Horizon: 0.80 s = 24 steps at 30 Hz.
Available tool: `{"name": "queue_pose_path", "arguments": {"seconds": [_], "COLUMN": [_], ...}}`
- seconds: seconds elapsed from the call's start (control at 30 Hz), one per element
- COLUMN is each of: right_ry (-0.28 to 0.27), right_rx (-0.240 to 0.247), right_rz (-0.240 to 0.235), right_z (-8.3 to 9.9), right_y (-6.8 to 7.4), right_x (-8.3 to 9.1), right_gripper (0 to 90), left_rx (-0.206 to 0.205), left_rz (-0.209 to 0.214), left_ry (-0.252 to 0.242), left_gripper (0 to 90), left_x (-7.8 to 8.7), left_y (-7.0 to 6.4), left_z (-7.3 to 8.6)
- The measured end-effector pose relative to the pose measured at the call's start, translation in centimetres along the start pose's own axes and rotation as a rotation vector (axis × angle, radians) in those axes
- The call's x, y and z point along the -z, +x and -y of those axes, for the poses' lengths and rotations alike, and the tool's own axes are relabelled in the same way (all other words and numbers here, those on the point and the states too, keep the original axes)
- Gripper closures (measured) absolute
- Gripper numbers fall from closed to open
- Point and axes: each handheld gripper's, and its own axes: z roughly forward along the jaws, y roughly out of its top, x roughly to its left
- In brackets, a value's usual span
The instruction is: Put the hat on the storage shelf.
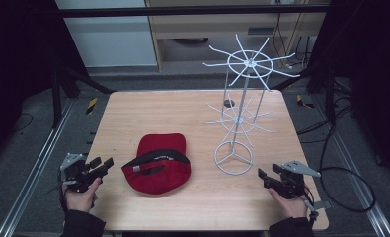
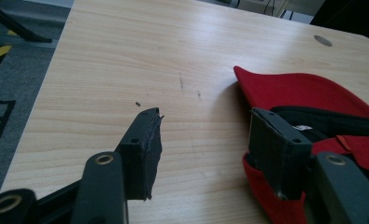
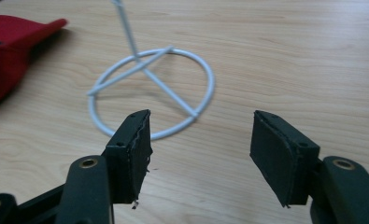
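A red cap with a black inner band lies upside down on the wooden table, left of centre. A white wire rack with two tiers of spokes stands to its right on a ring base. My left gripper rests near the table's left edge, open and empty, with the red cap just beyond its right jaw. My right gripper sits near the front right, open and empty, facing the rack's ring base.
A small dark disc lies on the table behind the rack. Metal rails run along the floor on both sides, and cables trail at the right. Bare tabletop stretches behind the cap.
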Motion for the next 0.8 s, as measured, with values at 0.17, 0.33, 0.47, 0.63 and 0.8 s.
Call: {"name": "queue_pose_path", "arguments": {"seconds": [0.17, 0.33, 0.47, 0.63, 0.8], "right_ry": [0.006, 0.007, 0.011, 0.025, 0.036], "right_rx": [0.037, 0.078, 0.11, 0.141, 0.148], "right_rz": [-0.042, -0.105, -0.163, -0.219, -0.263], "right_z": [-0.3, -0.9, -1.5, -2.2, -3.2], "right_y": [2.2, 4.5, 6.6, 8.7, 10.2], "right_x": [0.0, 0.0, -0.1, -0.9, -2.0], "right_gripper": [38.6, 43.7, 48.3, 52.2, 55.0], "left_rx": [-0.005, -0.028, -0.032, -0.045, -0.06], "left_rz": [0.021, 0.042, 0.045, 0.028, 0.026], "left_ry": [-0.011, -0.001, 0.013, 0.036, 0.076], "left_gripper": [44.3, 46.1, 47.5, 48.2, 49.0], "left_x": [0.1, -0.4, -1.0, -1.7, -2.7], "left_y": [-0.6, -1.4, -1.9, -2.5, -3.0], "left_z": [-0.1, -0.4, -0.5, -0.6, -0.4]}}
